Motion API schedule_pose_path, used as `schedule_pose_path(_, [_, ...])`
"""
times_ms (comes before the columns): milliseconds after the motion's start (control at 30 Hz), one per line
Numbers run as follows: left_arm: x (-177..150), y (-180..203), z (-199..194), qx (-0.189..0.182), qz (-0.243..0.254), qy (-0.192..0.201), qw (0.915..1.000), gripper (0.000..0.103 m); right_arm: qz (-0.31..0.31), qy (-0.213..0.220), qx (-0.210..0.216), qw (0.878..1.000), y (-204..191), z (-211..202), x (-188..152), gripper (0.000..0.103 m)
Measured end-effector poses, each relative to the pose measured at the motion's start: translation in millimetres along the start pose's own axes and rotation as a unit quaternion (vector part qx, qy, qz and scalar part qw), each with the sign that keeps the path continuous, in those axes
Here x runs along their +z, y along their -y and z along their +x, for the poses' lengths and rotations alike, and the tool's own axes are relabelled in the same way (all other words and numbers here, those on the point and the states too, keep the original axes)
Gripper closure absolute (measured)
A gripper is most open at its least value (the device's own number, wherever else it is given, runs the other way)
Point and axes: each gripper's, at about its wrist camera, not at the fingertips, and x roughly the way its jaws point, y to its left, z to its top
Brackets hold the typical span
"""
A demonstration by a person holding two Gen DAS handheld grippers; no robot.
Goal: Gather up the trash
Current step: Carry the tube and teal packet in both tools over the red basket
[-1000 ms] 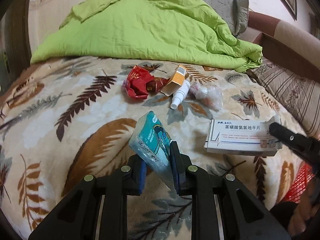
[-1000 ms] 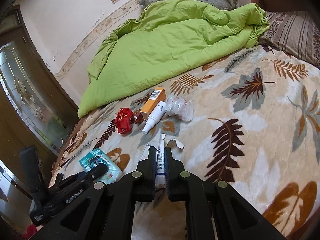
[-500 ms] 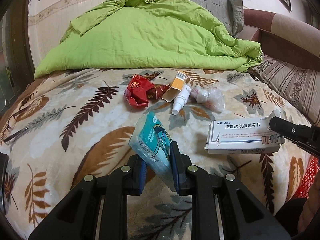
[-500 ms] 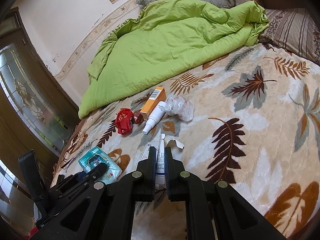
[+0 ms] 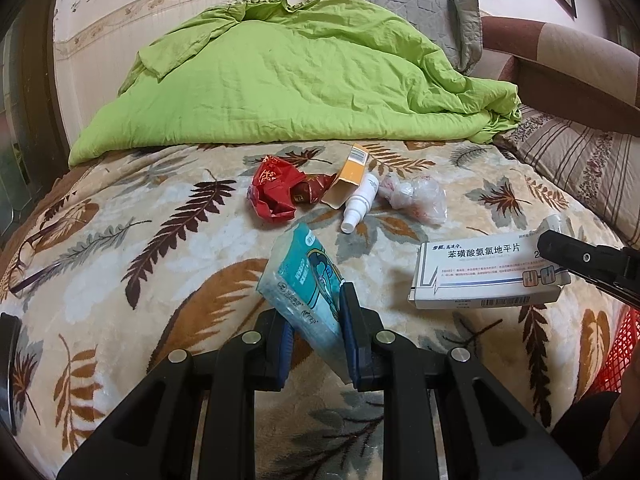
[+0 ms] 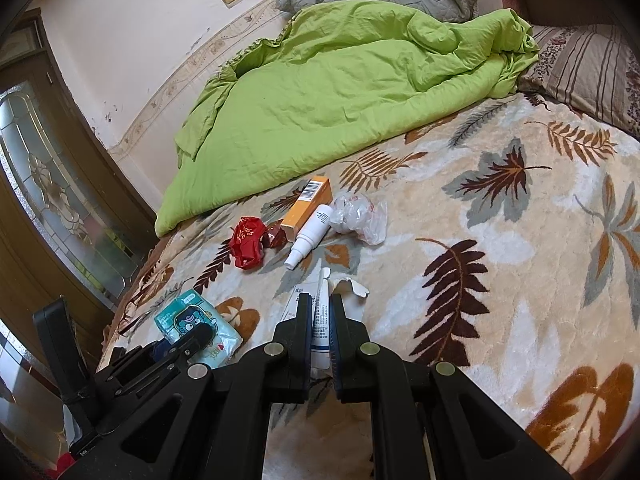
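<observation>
Before you is a bed covered by a cream blanket [image 5: 120,248] printed with brown and grey leaves. Across the top of the frame a rumpled green quilt [image 5: 288,80] lies on it. At centre, you see a crumpled red wrapper [image 5: 276,192], an orange box [image 5: 348,176], a white spray bottle [image 5: 360,204] touching that box, and a clear plastic bag [image 5: 416,198] just right of the bottle. A striped pillow [image 5: 580,164] sits at right.
</observation>
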Motion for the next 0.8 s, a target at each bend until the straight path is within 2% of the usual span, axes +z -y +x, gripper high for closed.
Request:
schedule_pose_path(467, [3,3,-2,-0.016,-0.004,0.001,0.9999,0.082,0.030,0.006,0.011,0.999,8,-14,-2,0.095])
schedule_pose_path(800, [1,13,-10,-0.069,0.004,-0.003,0.9976,0.082,0.051,0.015,0.016,0.998,18,-41,-3,0.095])
